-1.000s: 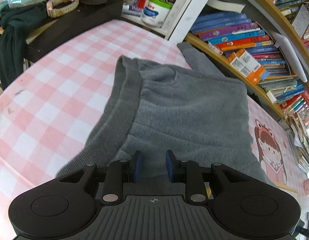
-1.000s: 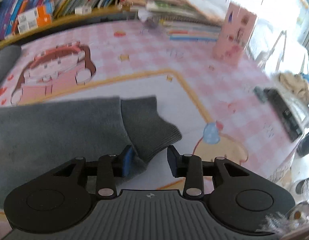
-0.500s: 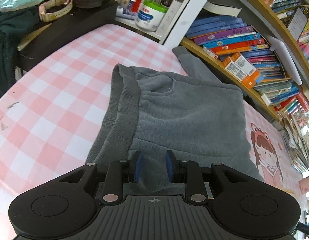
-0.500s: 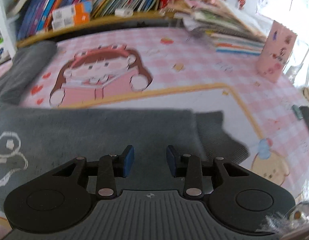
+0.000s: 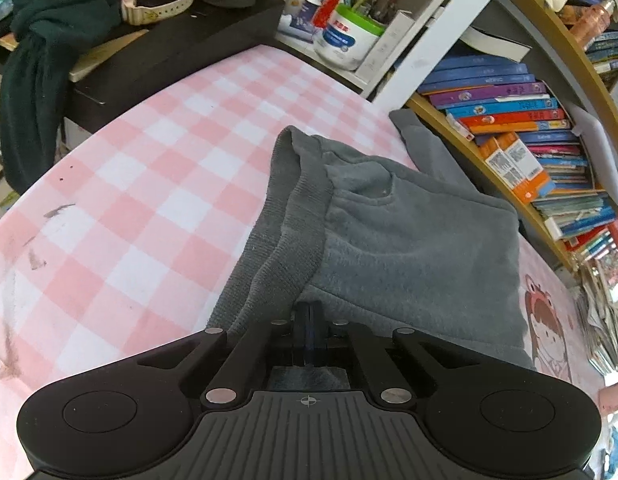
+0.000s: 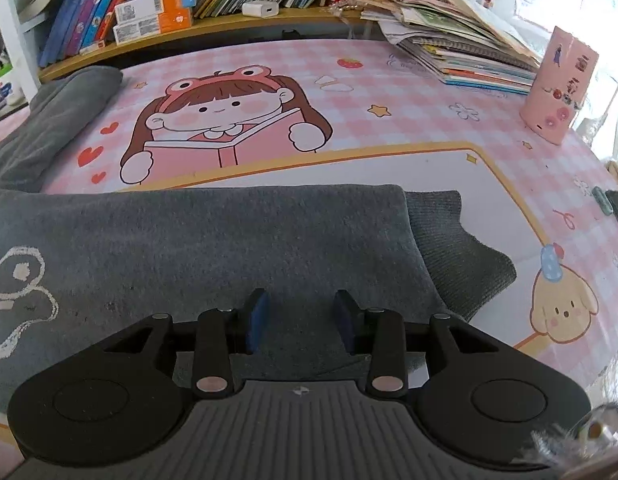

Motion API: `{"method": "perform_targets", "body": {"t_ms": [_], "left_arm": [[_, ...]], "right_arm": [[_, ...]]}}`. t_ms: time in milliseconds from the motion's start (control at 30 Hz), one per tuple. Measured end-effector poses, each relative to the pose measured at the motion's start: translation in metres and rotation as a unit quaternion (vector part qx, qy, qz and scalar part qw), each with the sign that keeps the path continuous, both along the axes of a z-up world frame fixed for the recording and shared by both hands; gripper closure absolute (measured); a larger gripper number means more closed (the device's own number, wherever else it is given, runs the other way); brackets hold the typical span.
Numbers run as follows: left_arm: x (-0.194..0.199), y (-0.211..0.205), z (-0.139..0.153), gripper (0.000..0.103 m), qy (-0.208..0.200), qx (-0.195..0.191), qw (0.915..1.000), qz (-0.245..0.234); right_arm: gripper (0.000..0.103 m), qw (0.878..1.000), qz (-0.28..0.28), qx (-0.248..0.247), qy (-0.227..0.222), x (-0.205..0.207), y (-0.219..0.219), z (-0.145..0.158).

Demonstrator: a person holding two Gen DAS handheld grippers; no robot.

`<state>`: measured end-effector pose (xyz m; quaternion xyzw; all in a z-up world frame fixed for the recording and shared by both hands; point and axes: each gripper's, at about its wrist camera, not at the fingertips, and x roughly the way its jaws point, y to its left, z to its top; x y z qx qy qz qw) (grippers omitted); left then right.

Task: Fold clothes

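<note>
Nearest in the left wrist view, the left gripper [image 5: 308, 330] has its jaws pressed together at the edge of a grey sweatshirt [image 5: 409, 248], just where the ribbed hem [image 5: 285, 236] meets the fleece; whether cloth is pinched between them cannot be made out. In the right wrist view the right gripper [image 6: 301, 318] hangs over the same garment with its jaws narrowly apart and opening, the blue pads above the fabric and not pressing on it. The sweatshirt lies spread across the worktop [image 5: 149, 184], which is covered with a pink checked mat. Beyond it on the left side stand a black box [image 5: 181, 44] draped with a dark green cloth [image 5: 33, 64], a white tub [image 5: 345, 40] full of pens, and a curved shelf of books [image 5: 509, 120] close against the far sleeve. Only the right wrist view shows the ribbed cuff [image 6: 457, 248] lying flat, a white printed outline [image 6: 17, 280] on the fabric, the mat's cartoon girl [image 6: 225, 120], a puppy drawing [image 6: 565, 312], a pink box [image 6: 559, 88] standing upright, and a leaning stack of magazines [image 6: 461, 52] beside it.
</note>
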<state>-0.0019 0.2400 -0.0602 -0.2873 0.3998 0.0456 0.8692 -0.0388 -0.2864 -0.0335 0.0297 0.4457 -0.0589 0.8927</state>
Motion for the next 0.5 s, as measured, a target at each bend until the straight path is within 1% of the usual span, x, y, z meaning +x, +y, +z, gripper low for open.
{"method": "perform_targets", "body": {"t_ms": [133, 267, 400, 500], "left_arm": [[-0.001, 0.005, 0.000, 0.100, -0.004, -0.013, 0.9999, -0.011], [-0.009, 0.002, 0.010, 0.100, -0.019, -0.005, 0.9995, -0.026], [-0.019, -0.004, 0.021, 0.099, -0.041, 0.007, 0.9981, -0.046], [-0.026, -0.012, 0.025, 0.093, -0.048, 0.012, 0.9973, -0.054]], "right_arm": [[0.067, 1.000, -0.005, -0.006, -0.002, 0.000, 0.004, 0.000], [0.067, 1.000, -0.011, -0.004, 0.000, -0.003, 0.011, 0.004], [0.065, 1.000, 0.006, 0.008, -0.008, -0.009, 0.025, 0.011], [0.061, 0.999, 0.026, 0.016, -0.012, -0.005, 0.034, 0.016]]}}
